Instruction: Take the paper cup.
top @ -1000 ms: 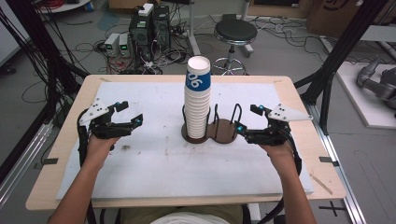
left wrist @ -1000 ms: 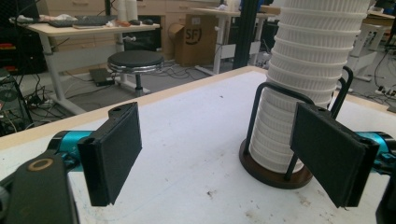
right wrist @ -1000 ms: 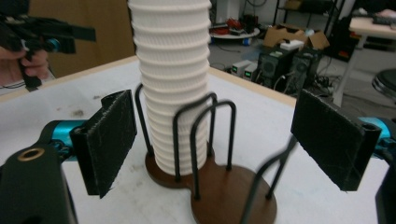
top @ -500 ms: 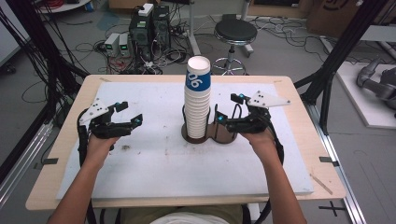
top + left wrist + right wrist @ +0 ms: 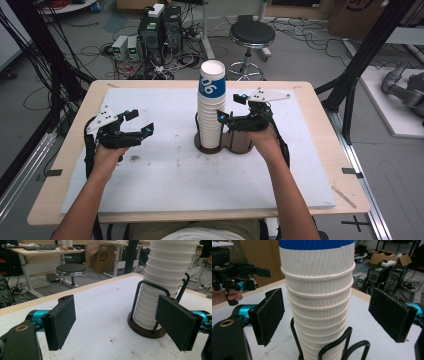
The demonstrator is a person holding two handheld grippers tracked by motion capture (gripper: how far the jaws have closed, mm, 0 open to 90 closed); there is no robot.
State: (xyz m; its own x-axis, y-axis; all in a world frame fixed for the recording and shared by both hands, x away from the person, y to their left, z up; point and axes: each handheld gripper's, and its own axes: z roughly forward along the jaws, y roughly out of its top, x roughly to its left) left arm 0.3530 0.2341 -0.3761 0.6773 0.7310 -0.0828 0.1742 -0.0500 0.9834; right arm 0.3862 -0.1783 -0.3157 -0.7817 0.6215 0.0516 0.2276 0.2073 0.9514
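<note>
Right gripper [image 5: 231, 114] spread wide, jaws flanking paper cup stack [image 5: 211, 110] without touching. Left gripper [image 5: 136, 123] also gaping, holding nothing, well left of stack. Stack seated in black wire holder [image 5: 222, 143], mid-table. Top cup blue-banded, reads "06" in high view; "SF" on carton [image 5: 104, 257] in left gripper view.

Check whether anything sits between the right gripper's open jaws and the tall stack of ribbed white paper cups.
Nothing visible does. The right gripper has its jaws spread to either side of the stack of ribbed white paper cups; the black wire holder loops only around the stack's base, below the pads.
</note>
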